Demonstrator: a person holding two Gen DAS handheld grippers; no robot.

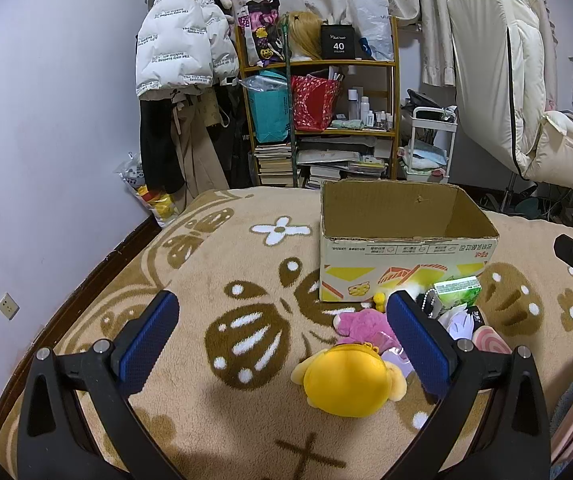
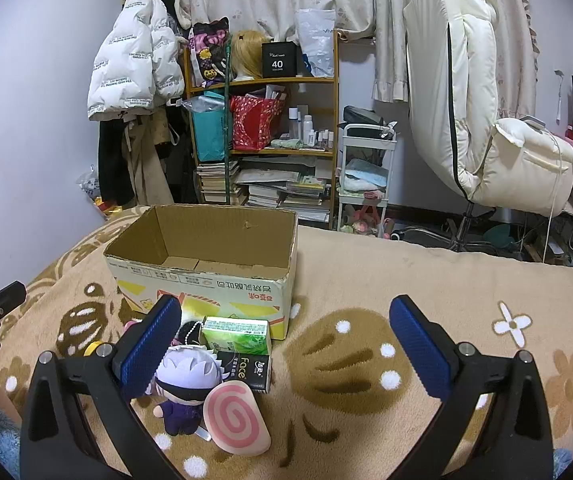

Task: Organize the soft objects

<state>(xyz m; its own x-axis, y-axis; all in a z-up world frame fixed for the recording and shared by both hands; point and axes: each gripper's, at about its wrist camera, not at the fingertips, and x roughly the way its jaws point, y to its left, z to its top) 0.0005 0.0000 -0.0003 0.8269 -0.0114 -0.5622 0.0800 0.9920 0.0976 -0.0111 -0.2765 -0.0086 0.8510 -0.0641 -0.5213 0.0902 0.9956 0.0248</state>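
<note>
An open, empty cardboard box [image 1: 406, 248] [image 2: 206, 276] stands on the beige patterned blanket [image 1: 214, 280]. In front of it lie soft toys: a yellow plush [image 1: 346, 380], a pink plush [image 1: 360, 324], a white-haired doll in purple [image 2: 186, 388] and a pink swirl cushion [image 2: 236, 418] [image 1: 490, 342]. Beside them are a green carton [image 2: 238, 334] [image 1: 458, 290] and a black pack [image 2: 244, 372]. My left gripper [image 1: 282, 336] hangs open above the blanket, just left of the yellow plush. My right gripper [image 2: 284, 342] is open too, with the doll by its left finger.
A cluttered wooden shelf [image 1: 318, 120] with books and bags, a white puffer jacket [image 1: 178, 32], a small white cart [image 1: 430, 148] and a cream chair [image 2: 486, 120] stand beyond the bed. Bare blanket [image 2: 426, 280] lies right of the box. The wall with sockets [image 1: 6, 306] is on the left.
</note>
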